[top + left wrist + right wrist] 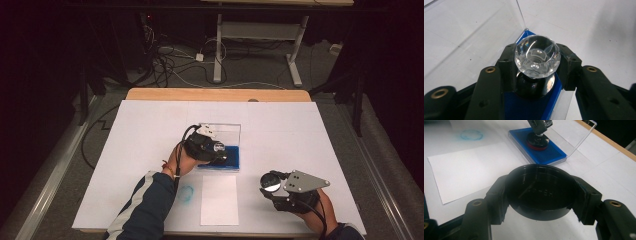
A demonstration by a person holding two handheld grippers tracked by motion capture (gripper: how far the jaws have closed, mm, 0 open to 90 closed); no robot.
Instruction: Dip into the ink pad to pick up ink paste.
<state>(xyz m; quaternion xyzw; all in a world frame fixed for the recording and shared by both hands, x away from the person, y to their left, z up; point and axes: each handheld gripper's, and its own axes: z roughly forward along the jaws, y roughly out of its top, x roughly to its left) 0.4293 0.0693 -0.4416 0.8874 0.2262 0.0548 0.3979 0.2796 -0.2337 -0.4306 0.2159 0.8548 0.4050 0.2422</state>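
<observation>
Two grippers share the job. The left gripper [212,150] has its jaws clamped on the stamp's [537,58] clear faceted knob, holding the stamp upright with its dark base pressed on the blue ink pad [549,153], probably to load the face evenly. The pad's clear lid [222,131] stands open behind it, out of the way. The right gripper [280,187] waits off to the side, jaws closed on the black cap [541,191], likely the stamp's cover, which keeps it off the table. White paper [219,199] lies just in front of the pad, ready for a print, beside a faint blue ring [186,192].
</observation>
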